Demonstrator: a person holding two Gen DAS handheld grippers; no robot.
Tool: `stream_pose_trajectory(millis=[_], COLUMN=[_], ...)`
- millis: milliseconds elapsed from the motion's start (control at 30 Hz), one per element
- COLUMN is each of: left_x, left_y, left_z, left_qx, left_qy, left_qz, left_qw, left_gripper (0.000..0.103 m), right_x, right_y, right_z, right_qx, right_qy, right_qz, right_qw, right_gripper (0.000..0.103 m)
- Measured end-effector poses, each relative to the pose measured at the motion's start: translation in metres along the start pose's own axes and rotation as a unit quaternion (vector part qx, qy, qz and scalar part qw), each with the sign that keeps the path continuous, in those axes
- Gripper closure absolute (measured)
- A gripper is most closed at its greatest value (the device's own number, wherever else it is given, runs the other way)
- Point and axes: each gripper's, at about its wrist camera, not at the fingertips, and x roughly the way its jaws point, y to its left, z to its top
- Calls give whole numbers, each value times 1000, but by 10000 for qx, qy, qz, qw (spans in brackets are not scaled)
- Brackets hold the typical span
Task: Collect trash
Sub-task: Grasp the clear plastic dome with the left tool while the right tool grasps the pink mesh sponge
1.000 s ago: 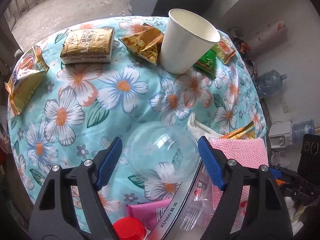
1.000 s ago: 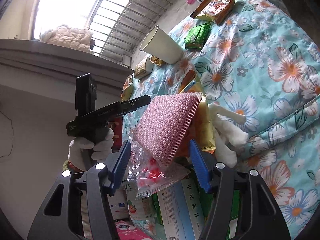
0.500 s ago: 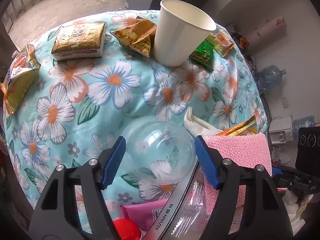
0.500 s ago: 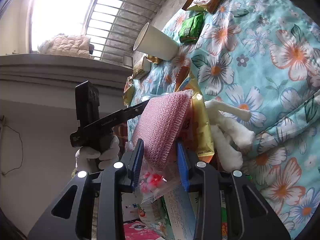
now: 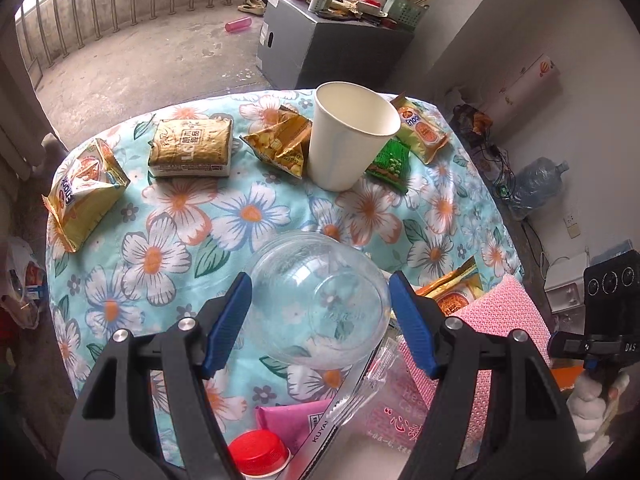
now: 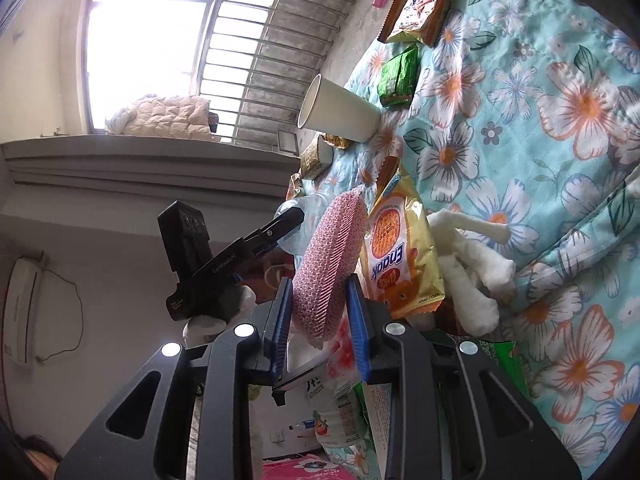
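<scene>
Left hand-held gripper (image 5: 320, 312) is clamped on the clear plastic dome lid (image 5: 320, 300) above the floral surface (image 5: 240, 216), while the right hand-held gripper (image 6: 320, 316) is closing on the pink scrubbing pad (image 6: 328, 256), long axis straight ahead between its jaws.

Legible markings: "Enaak" on the yellow-orange snack packet (image 6: 404, 256); "KUYAN" on the clear bag's white edge strip (image 5: 320, 428); "DAS" on the black handle (image 5: 600, 347) at right; "CoRobot.AI", roughly read, on the black tool arm (image 6: 230, 259).
</scene>
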Motion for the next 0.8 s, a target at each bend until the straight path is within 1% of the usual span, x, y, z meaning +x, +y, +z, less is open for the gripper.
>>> stream_pose_trajectory(millis=[333, 467, 633, 800], left_x=[-55, -77, -102, -113], left_y=[-20, -33, -61, -105], left_z=[-6, -10, -21, -32], left_qx=[149, 227, 405, 730], left_qy=[-540, -708, -838, -914], left_qz=[119, 132, 61, -125], left_qw=[9984, 9971, 9956, 9931], left_gripper=[37, 37, 37, 37], right_x=[-34, -56, -88, -133], right_y=[16, 20, 22, 10], right_z=[-11, -20, -34, -53], right_qx=[-132, -198, -250, -187], right_qy=[-275, -426, -692, -1080], right_qz=[252, 369, 471, 505], right_qw=[9992, 9982, 9962, 9927], right_gripper=[76, 76, 76, 76])
